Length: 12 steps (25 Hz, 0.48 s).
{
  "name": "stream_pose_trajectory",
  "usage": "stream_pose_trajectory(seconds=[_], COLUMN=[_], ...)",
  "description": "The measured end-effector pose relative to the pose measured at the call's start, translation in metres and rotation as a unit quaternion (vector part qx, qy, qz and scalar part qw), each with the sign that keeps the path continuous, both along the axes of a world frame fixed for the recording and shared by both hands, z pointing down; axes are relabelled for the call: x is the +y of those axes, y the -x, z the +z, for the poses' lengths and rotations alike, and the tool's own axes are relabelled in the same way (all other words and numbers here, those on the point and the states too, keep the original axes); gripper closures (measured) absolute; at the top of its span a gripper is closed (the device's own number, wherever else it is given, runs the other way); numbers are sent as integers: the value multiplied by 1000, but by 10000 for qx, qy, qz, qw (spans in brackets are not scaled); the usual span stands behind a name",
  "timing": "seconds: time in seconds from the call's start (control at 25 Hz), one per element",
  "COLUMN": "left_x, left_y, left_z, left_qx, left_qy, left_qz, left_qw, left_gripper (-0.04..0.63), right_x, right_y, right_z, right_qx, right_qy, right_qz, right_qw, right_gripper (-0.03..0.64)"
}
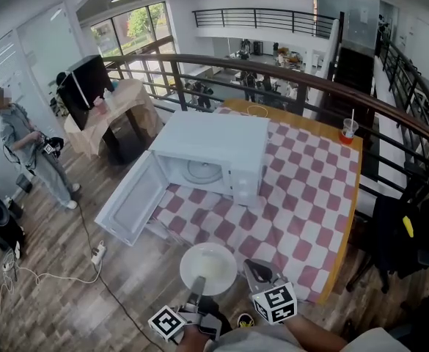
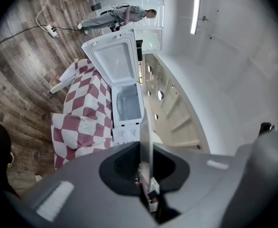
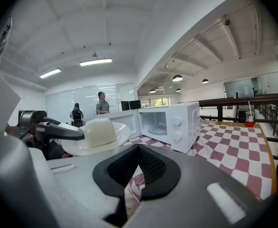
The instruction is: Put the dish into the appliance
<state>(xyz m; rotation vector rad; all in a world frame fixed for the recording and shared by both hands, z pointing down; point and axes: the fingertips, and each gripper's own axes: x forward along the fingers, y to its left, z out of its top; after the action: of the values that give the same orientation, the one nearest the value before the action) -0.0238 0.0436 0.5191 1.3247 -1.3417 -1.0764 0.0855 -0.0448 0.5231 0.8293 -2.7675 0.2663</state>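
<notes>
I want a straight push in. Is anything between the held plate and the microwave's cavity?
Nothing visible does. The plate, clamped by the left tool, faces the microwave across bare checked cloth; the door is swung wide open, and the cavity holds only its turntable.

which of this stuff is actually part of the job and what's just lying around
Job:
- plate carrying a pale lump, pinched in the shut left gripper
- microwave, door open
- right gripper, shut, empty

Lying about:
- cup of red drink
- power strip on the floor
- black screen
- standing person
</notes>
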Motion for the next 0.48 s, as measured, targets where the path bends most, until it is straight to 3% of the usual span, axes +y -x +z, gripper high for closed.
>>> stream_pose_trajectory(seconds=[0.48], left_x=[-5], left_y=[-7], left_z=[0], left_qx=[-16], left_qy=[44], left_qz=[72], left_qw=[10000], left_gripper=[566], right_x=[-4], right_y=[-5], right_z=[3], right_qx=[-6], right_qy=[24], right_qz=[18], right_qw=[10000], right_gripper=[620])
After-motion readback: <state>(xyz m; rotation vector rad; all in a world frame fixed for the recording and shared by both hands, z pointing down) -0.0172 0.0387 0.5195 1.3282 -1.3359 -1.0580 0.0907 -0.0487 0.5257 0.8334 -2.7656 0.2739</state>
